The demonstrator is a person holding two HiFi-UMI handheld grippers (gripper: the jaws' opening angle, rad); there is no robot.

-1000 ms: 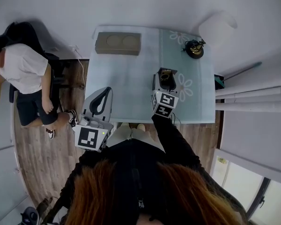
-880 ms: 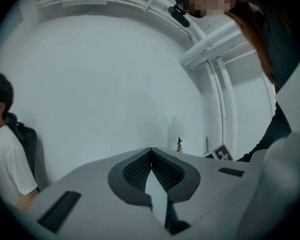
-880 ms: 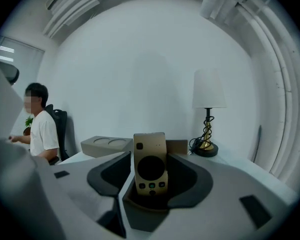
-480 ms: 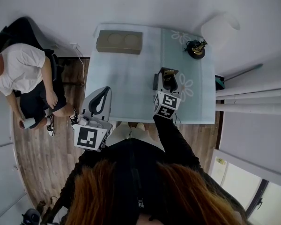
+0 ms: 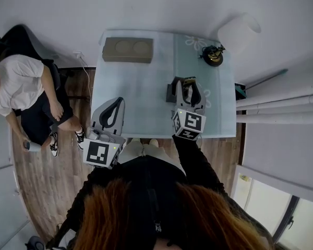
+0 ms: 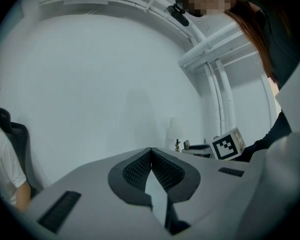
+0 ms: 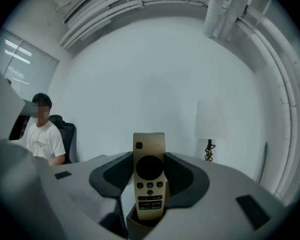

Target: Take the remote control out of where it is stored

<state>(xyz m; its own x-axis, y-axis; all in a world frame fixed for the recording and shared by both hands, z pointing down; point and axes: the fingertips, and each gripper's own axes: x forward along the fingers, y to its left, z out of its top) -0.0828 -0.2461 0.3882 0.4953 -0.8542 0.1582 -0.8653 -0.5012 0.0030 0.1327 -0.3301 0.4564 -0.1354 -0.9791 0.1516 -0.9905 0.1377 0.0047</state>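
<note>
A cream-gold remote control [image 7: 149, 176] stands upright between the pads of my right gripper [image 7: 149, 156]. Those jaws have just been closing and now press on the remote's sides. In the head view the right gripper [image 5: 190, 85] hangs over the right half of the pale table [image 5: 141, 87], with a small dark holder [image 5: 171, 91] just left of it. The remote's lower end is still near a brown rim at the bottom of the right gripper view. My left gripper [image 5: 113, 103] is shut and empty at the table's front left edge; its pads [image 6: 140, 166] meet at the tip.
A brown box [image 5: 128, 50] with two round recesses lies at the table's far left. A small dark ornament [image 5: 214, 55] stands at the far right, next to a white lamp shade [image 5: 239, 31]. A person [image 5: 21, 92] sits on a chair to the left of the table.
My right gripper has closed on the remote and risen with it, away from the dark holder. The left gripper stayed put. The seated person has shifted.
</note>
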